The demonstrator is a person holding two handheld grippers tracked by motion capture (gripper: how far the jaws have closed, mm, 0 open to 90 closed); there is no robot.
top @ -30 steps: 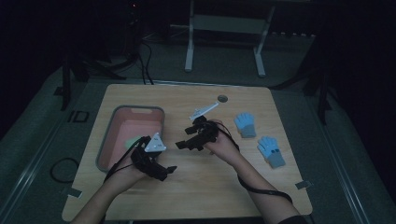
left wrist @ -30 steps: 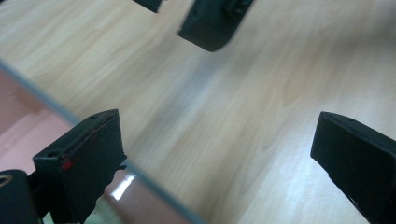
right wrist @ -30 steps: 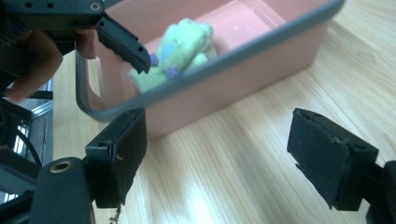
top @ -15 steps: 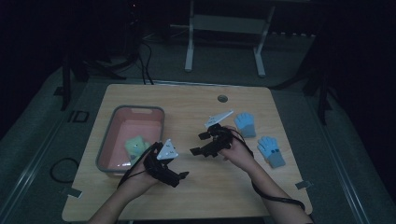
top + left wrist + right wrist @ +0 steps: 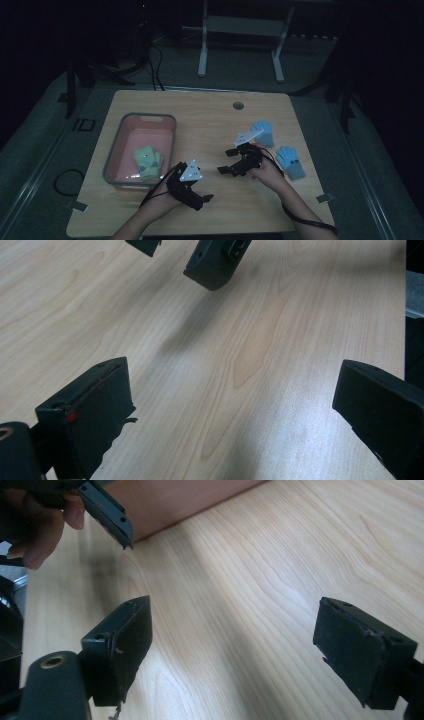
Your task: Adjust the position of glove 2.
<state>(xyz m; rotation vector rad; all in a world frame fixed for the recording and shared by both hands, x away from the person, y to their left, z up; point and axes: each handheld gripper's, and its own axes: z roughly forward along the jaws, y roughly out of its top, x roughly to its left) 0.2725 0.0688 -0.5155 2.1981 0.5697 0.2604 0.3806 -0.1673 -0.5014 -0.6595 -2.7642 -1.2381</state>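
1. A light wooden table (image 5: 210,115) with a small round hole (image 5: 238,106) near its 12 o'clock edge sits in a dim room, seen from the high view.
2. A pink rectangular plastic bin with a grey rim (image 5: 121,155) stands at the table's 9 o'clock side; a pale green folded glove (image 5: 146,162) lies inside it, toward the bin's 5 o'clock corner.
3. Two light blue knitted gloves rest at the table's 3 o'clock side: one (image 5: 263,132) farther from the person, the other (image 5: 290,161) nearer, the two apart.
4. The left gripper (image 5: 200,198), black with a grey three-cornered plate, hangs over bare wood at 6 o'clock, just beside the bin's near corner; in the left gripper view its jaws stand wide apart with nothing between them.
5. The right gripper (image 5: 226,161) sits at the table's centre, pointing toward 9 o'clock, its plate close to the farther blue glove; in the right gripper view its jaws stand wide apart over bare wood.
6. Both gloved-free hands grasp the tools from 6 o'clock; the right gripper's black cable (image 5: 305,223) trails along the forearm.
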